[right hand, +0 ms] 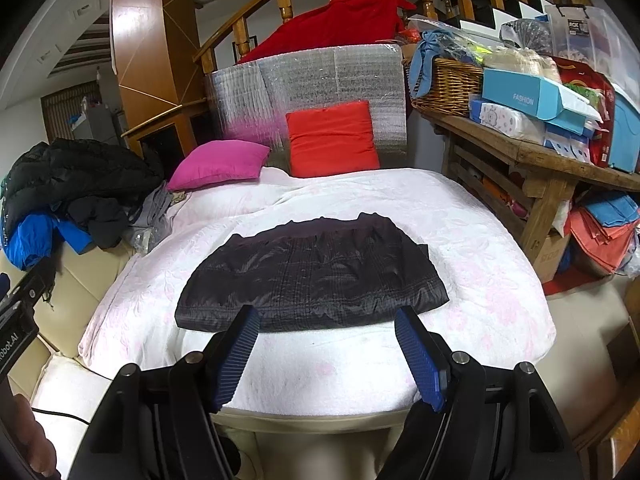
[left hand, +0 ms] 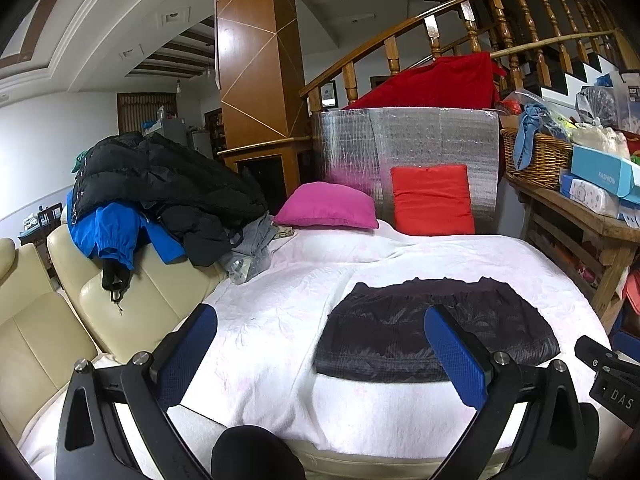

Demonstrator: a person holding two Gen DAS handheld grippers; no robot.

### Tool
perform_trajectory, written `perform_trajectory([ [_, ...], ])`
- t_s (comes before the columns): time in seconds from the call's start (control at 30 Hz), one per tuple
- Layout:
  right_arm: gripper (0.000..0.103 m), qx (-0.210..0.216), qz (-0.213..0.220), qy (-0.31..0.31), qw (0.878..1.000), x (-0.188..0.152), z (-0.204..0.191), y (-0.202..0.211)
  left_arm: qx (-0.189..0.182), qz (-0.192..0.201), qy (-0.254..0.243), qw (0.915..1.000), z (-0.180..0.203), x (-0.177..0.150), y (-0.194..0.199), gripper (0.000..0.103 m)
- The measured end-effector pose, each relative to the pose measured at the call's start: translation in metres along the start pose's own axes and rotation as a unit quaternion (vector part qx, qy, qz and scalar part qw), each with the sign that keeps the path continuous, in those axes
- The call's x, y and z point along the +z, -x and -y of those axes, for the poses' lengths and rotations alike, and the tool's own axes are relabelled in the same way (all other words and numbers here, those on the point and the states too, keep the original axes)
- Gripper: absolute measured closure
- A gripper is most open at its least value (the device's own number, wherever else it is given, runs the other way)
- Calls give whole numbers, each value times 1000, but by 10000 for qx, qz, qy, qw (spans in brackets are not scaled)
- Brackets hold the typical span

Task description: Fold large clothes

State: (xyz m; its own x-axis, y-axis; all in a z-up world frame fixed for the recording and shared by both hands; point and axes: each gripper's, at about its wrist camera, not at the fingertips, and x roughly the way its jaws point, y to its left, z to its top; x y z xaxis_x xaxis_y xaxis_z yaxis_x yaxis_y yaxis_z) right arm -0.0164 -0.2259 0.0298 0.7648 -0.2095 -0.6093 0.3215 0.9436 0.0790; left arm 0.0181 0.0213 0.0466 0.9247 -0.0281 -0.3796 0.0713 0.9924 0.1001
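A dark quilted garment (right hand: 312, 276) lies folded into a flat rectangle on the white bed cover (right hand: 480, 240). It also shows in the left wrist view (left hand: 400, 336), right of centre. My right gripper (right hand: 326, 316) is open and empty, held just short of the garment's near edge. My left gripper (left hand: 320, 316) is open and empty, held above the near side of the bed cover (left hand: 272, 320), to the left of the garment. The other gripper's body shows at each view's edge.
A heap of black and blue jackets (left hand: 160, 192) lies on the cream sofa (left hand: 132, 300) at the left. A pink pillow (left hand: 328, 206) and a red pillow (left hand: 434, 200) sit at the bed's far end. A cluttered wooden table (right hand: 532, 160) stands at the right.
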Motion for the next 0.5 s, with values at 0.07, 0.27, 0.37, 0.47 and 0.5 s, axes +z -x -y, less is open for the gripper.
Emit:
perform_trajectory([
  [0.07, 29, 5, 5, -11, 10000, 1, 0, 0, -10, 0, 0, 10000, 0, 0, 0, 0],
  [0.27, 29, -21, -20, 53, 10000, 1, -7, -2, -67, 20, 4, 10000, -3, 0, -2, 0],
  [0.37, 29, -22, -32, 69, 10000, 4, -11, -6, -144, 18, 57, 9999, -6, 0, -5, 0],
  [0.47, 29, -9, -47, 104, 9999, 8, -14, -11, -213, 92, 73, 9997, -9, -1, -10, 0],
  [0.5, 29, -7, -55, 105, 9999, 11, -15, -15, -210, 89, 98, 9997, -11, -1, -13, 0],
])
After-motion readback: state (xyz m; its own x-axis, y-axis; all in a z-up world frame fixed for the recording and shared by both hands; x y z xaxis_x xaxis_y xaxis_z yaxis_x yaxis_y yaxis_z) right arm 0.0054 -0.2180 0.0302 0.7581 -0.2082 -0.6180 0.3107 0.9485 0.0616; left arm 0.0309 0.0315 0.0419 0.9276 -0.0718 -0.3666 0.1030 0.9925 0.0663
